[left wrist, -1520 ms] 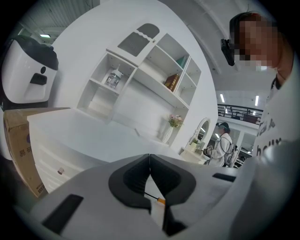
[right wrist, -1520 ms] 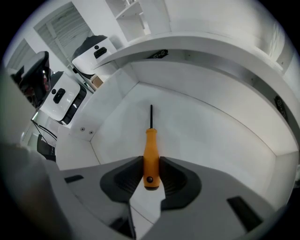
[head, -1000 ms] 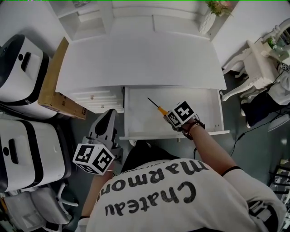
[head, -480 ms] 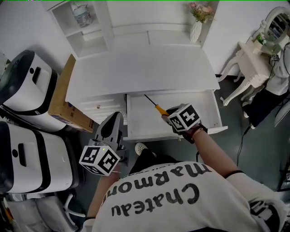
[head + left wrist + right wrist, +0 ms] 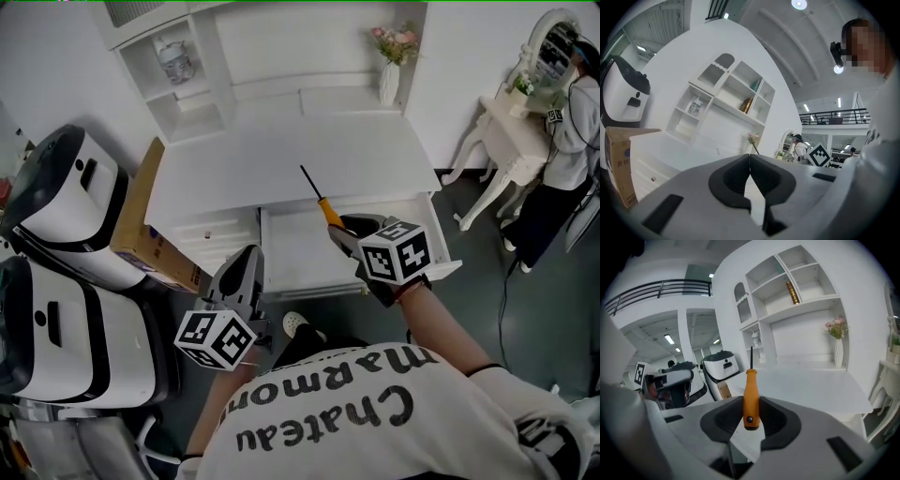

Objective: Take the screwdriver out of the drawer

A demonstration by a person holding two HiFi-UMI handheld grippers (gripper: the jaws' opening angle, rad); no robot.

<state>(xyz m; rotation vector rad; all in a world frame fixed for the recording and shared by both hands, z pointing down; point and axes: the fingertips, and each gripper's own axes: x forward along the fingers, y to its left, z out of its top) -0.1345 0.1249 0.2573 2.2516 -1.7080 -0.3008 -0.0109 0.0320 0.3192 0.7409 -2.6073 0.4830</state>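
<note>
My right gripper (image 5: 342, 228) (image 5: 751, 399) is shut on the orange handle of the screwdriver (image 5: 327, 208) (image 5: 751, 394). Its thin black shaft points up and away over the white desk top (image 5: 291, 155). The tool hangs above the open white drawer (image 5: 291, 246), whose bare floor shows below it. My left gripper (image 5: 244, 265) (image 5: 750, 168) is at the left of the drawer front, jaws shut with nothing between them, pointing level toward the desk.
A cardboard box (image 5: 145, 230) leans at the desk's left side, beside two white and black machines (image 5: 70, 187). A shelf unit (image 5: 183, 70) and a flower vase (image 5: 390, 80) stand at the back. A white side table (image 5: 506, 131) and a person (image 5: 572, 122) are at the right.
My right gripper has lifted the screwdriver up out of the drawer, tipping its shaft upward over the desk top. My left gripper has risen a little beside the drawer front.
</note>
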